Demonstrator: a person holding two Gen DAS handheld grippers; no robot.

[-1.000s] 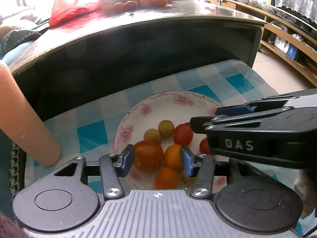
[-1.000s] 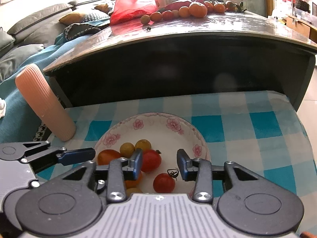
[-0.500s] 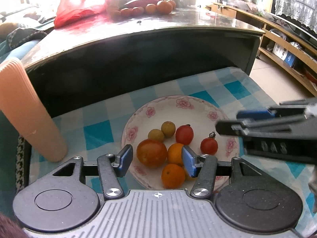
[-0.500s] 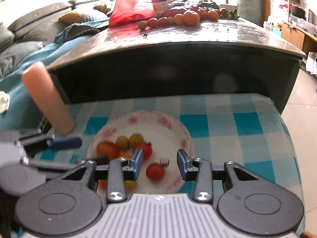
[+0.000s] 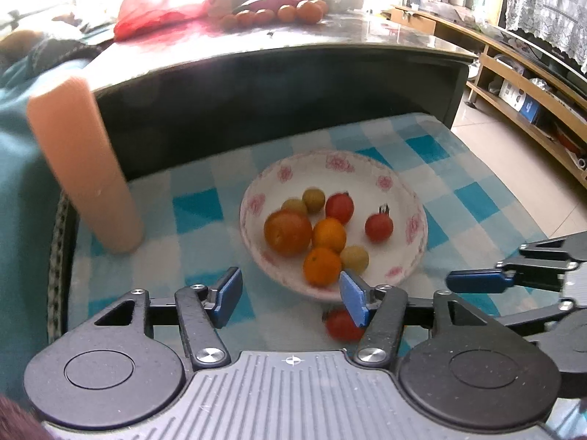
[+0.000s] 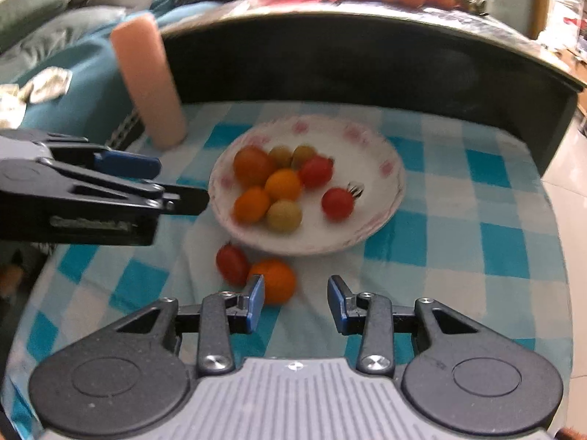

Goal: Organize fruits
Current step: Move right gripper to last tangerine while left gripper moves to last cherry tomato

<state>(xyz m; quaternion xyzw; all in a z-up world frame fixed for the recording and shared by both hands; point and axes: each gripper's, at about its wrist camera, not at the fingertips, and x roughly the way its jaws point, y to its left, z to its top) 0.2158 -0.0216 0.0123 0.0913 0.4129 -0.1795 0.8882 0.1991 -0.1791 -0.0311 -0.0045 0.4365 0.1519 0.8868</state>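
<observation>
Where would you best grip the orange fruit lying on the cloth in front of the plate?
Across the widest part of the orange fruit, from above, fingers front and back: the red tomato crowds its left side.

We see a white plate (image 6: 389,187) with pink flowers on its rim, resting on the blue-and-white checked cloth toward the far edge. On it lie eight fruits: a large orange-red tomato (image 6: 252,164) at the left, two small yellow-green ones (image 6: 280,156) behind it, a red tomato (image 6: 316,171) beside those, two oranges (image 6: 283,184) in the middle, a yellow-green fruit (image 6: 284,215) at the near side, and a red tomato with a dark stem (image 6: 337,203) apart at the right. Off the plate, just beside its near rim, a red tomato (image 6: 232,264) and an orange (image 6: 276,280) lie touching on the cloth.
</observation>
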